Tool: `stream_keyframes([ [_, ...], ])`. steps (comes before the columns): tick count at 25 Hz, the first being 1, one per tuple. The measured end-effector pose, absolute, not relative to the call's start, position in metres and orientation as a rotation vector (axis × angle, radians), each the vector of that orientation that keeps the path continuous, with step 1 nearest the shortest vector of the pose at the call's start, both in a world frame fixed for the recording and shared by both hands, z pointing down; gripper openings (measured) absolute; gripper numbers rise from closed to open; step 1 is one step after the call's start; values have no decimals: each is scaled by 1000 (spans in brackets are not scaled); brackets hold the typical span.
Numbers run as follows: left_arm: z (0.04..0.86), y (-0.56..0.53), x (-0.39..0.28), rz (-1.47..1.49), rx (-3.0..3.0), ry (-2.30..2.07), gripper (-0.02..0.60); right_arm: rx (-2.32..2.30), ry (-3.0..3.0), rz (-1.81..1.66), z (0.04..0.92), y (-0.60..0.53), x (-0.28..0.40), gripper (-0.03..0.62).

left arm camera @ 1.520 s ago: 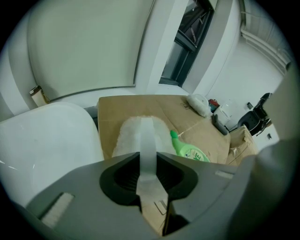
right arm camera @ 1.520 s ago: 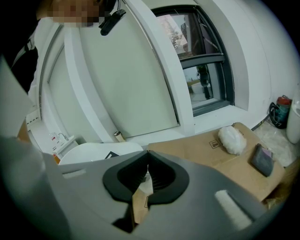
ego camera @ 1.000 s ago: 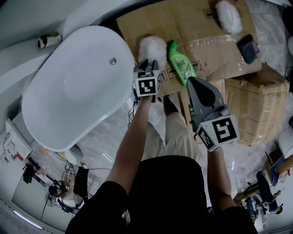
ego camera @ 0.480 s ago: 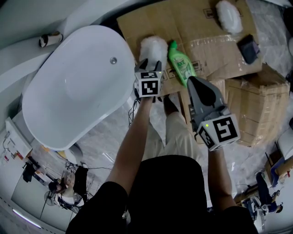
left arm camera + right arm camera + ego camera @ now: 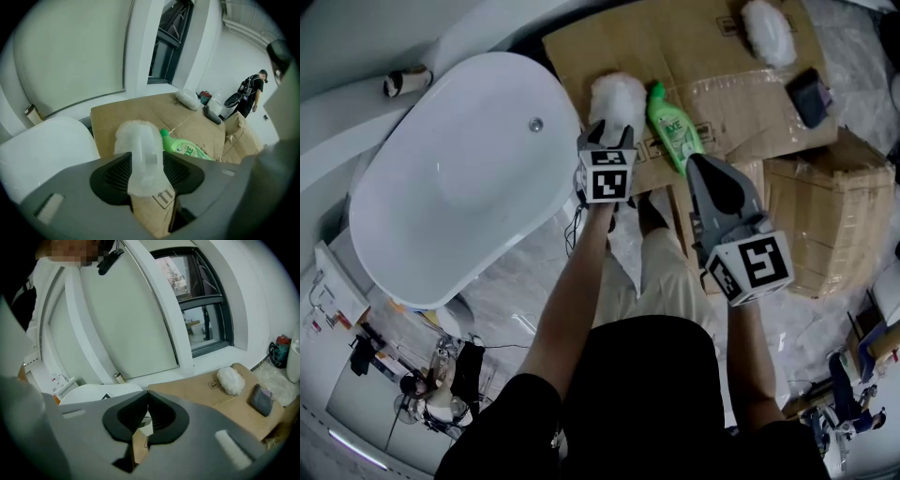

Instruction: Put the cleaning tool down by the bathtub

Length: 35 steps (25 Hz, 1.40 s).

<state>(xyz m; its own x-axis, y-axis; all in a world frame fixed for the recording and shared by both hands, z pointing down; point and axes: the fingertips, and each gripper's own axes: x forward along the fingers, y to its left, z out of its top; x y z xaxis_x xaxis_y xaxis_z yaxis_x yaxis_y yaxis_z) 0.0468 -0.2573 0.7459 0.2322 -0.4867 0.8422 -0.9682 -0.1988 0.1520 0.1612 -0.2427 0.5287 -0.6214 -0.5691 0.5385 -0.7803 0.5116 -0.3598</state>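
The cleaning tool point(image 5: 616, 98), a fluffy white pad with a clear handle point(image 5: 143, 154), lies on the flat cardboard point(image 5: 675, 47) beside the white bathtub point(image 5: 459, 178). My left gripper point(image 5: 609, 131) sits right over its near end. Its jaws are opening, and the handle still lies between them point(image 5: 146, 166) without being squeezed. A green detergent bottle point(image 5: 673, 127) lies just right of the tool. My right gripper point(image 5: 712, 173) hovers nearer to me, right of the bottle. Its jaws point(image 5: 147, 401) are shut with nothing in them.
A second fluffy pad point(image 5: 767, 33) and a dark block point(image 5: 809, 97) lie at the cardboard's far right. Stacked cardboard boxes point(image 5: 830, 216) stand to my right. A person point(image 5: 253, 91) stands far off in the left gripper view. The tub rim point(image 5: 42, 140) is close on the left.
My left gripper's jaws have spread apart around the tool's handle. The tool stays on the cardboard, and the right gripper has barely moved.
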Motion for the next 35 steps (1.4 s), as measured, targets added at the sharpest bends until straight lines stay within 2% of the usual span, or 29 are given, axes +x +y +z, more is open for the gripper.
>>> stream_keyframes([
  [35,575,-135,-17,798,2143,-1257,188,1494,-2405,608,396,-107,117,9],
])
